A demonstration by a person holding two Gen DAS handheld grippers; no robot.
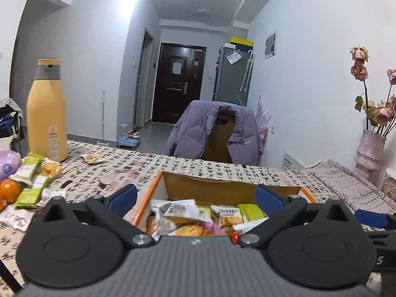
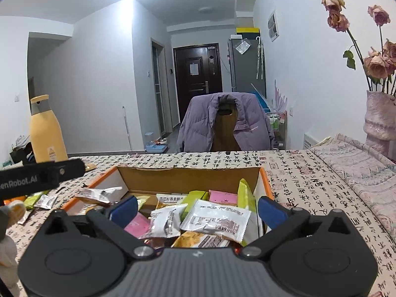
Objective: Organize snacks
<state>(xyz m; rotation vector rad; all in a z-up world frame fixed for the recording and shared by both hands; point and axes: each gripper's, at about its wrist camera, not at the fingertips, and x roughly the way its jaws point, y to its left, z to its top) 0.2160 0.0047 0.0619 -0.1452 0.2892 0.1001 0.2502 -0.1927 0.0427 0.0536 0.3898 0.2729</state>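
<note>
Both grippers, left [image 1: 195, 195] and right [image 2: 198, 208], hover spread wide and empty over the box [image 2: 188, 177]. Loose packets [image 1: 32, 180] left of it look light, crinkly, slippery; pinch a sealed edge.

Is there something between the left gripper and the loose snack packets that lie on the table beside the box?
Nothing visible blocks it. The green and white snack packets lie on the patterned tablecloth left of the orange-edged cardboard box, with open table between them and the open left gripper. The tall yellow bottle stands behind them.
</note>
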